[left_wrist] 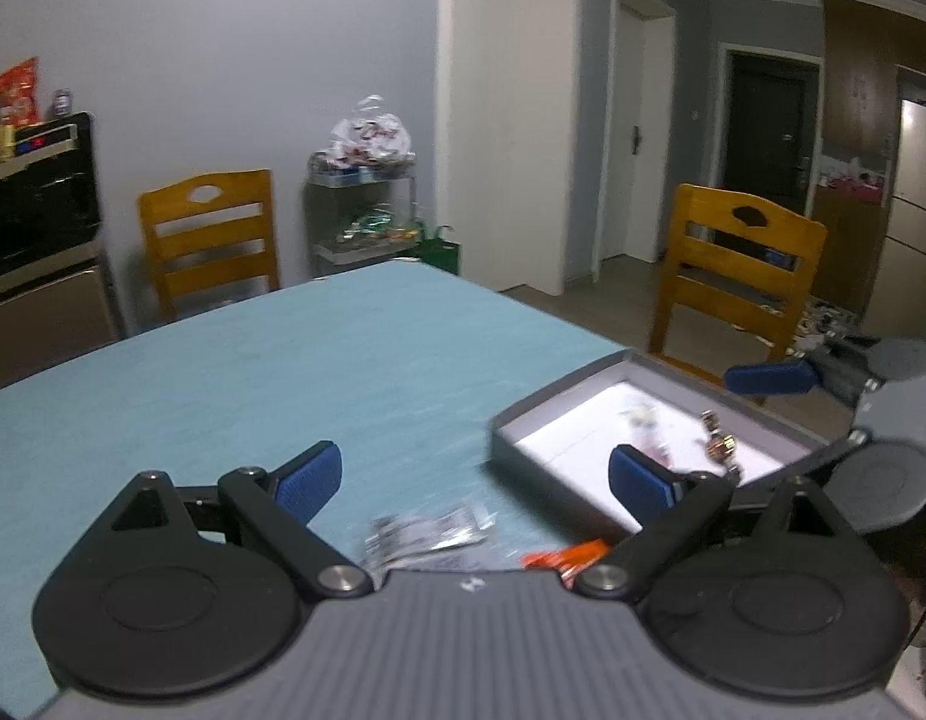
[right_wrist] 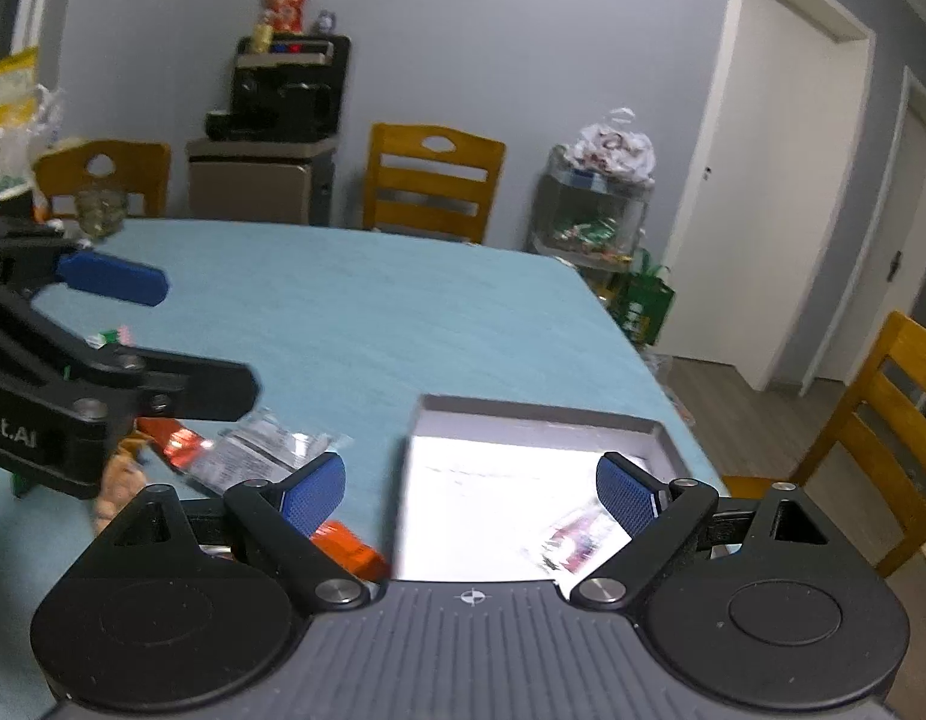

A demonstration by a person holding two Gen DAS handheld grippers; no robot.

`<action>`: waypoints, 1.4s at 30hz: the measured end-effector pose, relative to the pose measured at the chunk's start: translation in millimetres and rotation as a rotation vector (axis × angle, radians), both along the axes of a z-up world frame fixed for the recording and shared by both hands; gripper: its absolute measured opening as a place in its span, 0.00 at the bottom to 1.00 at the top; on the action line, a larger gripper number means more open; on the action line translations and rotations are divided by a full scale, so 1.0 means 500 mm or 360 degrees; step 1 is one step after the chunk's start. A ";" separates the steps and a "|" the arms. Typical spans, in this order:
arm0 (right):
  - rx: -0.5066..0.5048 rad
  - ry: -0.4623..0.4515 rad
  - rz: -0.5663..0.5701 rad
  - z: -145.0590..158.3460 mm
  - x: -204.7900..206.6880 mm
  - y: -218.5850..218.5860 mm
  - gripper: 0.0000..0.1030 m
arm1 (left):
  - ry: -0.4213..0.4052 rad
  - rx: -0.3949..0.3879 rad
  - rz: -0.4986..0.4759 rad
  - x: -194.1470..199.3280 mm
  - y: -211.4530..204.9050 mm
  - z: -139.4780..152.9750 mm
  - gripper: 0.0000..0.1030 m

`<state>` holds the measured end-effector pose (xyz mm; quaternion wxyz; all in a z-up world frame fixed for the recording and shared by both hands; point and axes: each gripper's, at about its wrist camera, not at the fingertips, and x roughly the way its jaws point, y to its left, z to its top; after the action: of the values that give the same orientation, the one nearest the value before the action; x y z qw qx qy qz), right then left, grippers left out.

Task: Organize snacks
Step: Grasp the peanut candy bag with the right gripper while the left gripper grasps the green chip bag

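A shallow grey box [left_wrist: 559, 402] with a white floor sits at the table's right edge. Inside it lie a pale pink packet [left_wrist: 649, 429] and a gold-wrapped sweet [left_wrist: 719, 439]. My left gripper [left_wrist: 475, 483] hovers open over loose snacks: a clear silver packet [left_wrist: 429, 531] and an orange packet [left_wrist: 568, 555]. Nothing is between its pads. My right gripper [right_wrist: 470, 492] stands open above the box [right_wrist: 535, 417], over a red-and-white packet [right_wrist: 574, 540] in the near corner. Left of the box lie a silver packet [right_wrist: 264, 450], a red wrapper [right_wrist: 180, 441] and an orange packet [right_wrist: 348, 549].
The teal table [left_wrist: 282, 360] ends just right of the box. Wooden chairs [left_wrist: 736, 276] stand around it. A glass jar [right_wrist: 101, 213] and bags stand at the far left. A shelf of snacks [right_wrist: 595, 210] and a black appliance [right_wrist: 282, 96] line the wall.
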<state>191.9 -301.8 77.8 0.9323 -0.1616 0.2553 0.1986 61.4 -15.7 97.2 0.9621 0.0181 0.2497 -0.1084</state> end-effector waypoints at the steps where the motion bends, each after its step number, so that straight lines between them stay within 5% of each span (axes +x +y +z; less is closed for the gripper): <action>1: 0.0022 0.0005 0.0025 0.002 -0.004 0.004 0.90 | 0.0003 0.0005 0.0023 -0.011 0.013 -0.003 0.94; 18: 0.0094 0.0104 0.0386 -0.024 -0.058 0.089 0.95 | 0.0136 0.0091 0.0497 -0.164 0.232 -0.106 0.94; 29: -0.0017 0.0159 0.0636 -0.066 -0.090 0.177 0.95 | 0.0097 0.0127 0.0331 -0.093 0.261 -0.114 0.94; 42: -0.0105 0.0199 0.0714 -0.110 -0.084 0.252 0.93 | 0.0111 0.0196 0.0219 -0.064 0.243 -0.174 0.98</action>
<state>149.6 -176.0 22.7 0.8415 -0.2320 0.2767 0.4019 29.2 105.7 10.0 0.9550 0.0561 0.2899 -0.0269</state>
